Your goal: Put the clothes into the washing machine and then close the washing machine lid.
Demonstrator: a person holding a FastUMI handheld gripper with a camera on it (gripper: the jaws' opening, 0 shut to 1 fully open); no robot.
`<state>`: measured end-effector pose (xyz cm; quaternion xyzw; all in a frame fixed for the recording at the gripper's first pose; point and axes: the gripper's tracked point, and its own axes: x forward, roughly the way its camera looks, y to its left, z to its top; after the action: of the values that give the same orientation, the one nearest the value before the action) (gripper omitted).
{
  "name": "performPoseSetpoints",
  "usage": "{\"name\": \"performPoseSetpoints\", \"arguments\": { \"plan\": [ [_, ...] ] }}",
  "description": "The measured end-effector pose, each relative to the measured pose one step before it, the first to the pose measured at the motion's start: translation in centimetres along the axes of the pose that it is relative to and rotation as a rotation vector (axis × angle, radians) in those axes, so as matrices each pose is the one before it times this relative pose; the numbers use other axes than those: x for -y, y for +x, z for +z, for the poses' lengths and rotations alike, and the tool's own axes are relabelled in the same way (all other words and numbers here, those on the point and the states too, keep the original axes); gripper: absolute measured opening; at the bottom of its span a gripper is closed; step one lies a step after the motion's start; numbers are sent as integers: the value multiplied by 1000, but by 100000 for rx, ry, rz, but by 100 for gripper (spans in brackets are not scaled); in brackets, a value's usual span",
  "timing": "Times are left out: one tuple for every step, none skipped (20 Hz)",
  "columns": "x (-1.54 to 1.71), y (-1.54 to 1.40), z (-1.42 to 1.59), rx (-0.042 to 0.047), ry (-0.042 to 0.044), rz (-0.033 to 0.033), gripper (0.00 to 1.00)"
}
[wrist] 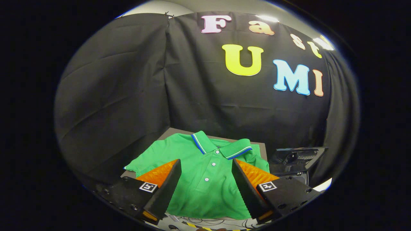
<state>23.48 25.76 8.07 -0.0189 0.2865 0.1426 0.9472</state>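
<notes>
Gripper (206,179): fingers apart, above the shirt, gripping nothing.
Shirt (205,173): green polo, flat on table (175,131).

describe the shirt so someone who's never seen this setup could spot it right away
Start at the black cloth wall and drop to the grey table at its foot. The polo shirt lies flat there, under the open gripper. It is bright green, with white buttons and a blue-and-white-edged collar.

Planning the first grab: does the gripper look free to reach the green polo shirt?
Probably yes. The gripper is open, its fingers spread above the shirt, which lies flat on the table with nothing between.
</notes>
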Motion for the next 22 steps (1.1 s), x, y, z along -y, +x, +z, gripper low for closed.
{"name": "performPoseSetpoints", "arguments": {
  "plan": [
    [-37,514,-95,-1200,-137,-1194,98],
    [-66,409,-25,-1164,34,-804,98],
    [-143,490,93,-1362,-118,-327,98],
    [-256,599,-203,-1747,135,206,98],
    [-251,440,-155,-1470,176,24,98],
    [-221,332,-313,-1644,395,-189,98],
    [-208,474,-67,-714,458,487,98],
    [4,678,-187,-792,-27,-944,98],
    [29,402,-306,-621,-247,-516,99],
    [-80,672,-388,-1064,-847,-449,100],
    [32,479,-319,-1000,-824,-910,100],
    [196,518,-437,-939,-1041,-747,100],
    [175,541,-445,-1407,-839,-964,100],
    [-47,295,-682,-1394,-21,-1042,100],
    [232,322,-497,-1147,900,-507,100],
    [164,603,-529,-1699,1258,-1,100],
    [159,324,-491,-1636,813,-329,100],
    [111,437,-527,-1752,488,70,100],
    [74,227,-211,-919,-80,-84,100],
    [-196,95,128,364,377,887,100],
    [26,13,-119,-88,-59,-104,100],
    [36,-37,-85,-468,-280,175,100]
  ]
}}
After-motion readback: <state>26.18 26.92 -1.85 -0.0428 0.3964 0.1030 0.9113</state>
